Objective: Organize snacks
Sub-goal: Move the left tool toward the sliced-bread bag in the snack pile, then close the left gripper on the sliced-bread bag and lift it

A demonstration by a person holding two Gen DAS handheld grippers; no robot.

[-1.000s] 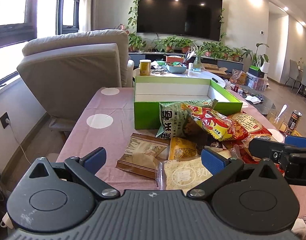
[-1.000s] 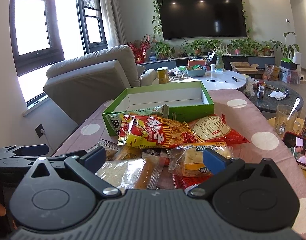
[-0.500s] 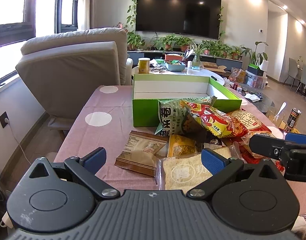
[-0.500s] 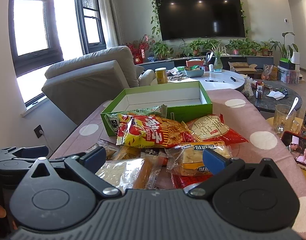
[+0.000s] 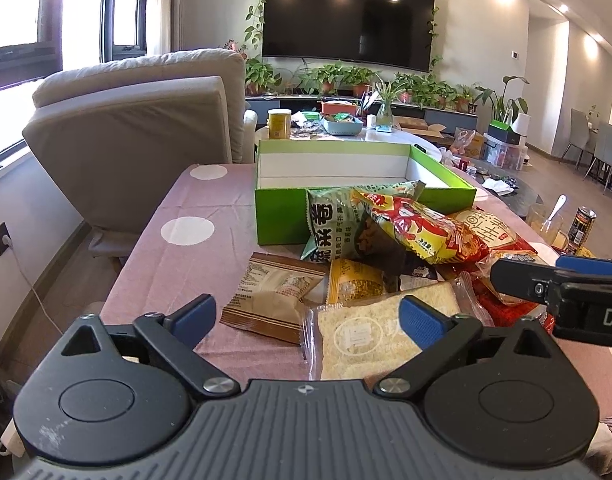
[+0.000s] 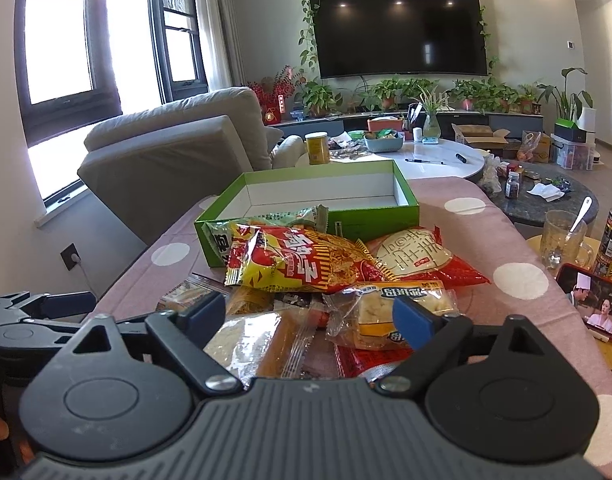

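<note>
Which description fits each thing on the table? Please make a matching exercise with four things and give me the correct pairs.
Things:
1. green box
2. red and yellow snack bag
3. brown packet
4. glass mug

Descriptions:
A. lies flat on the pink tablecloth, at the left edge of the pile
B. holds a spoon
C. is open, with a white inside and no snack in it
D. lies on top of the pile, just in front of the box

Right pairs: 1-C, 2-D, 3-A, 4-B
</note>
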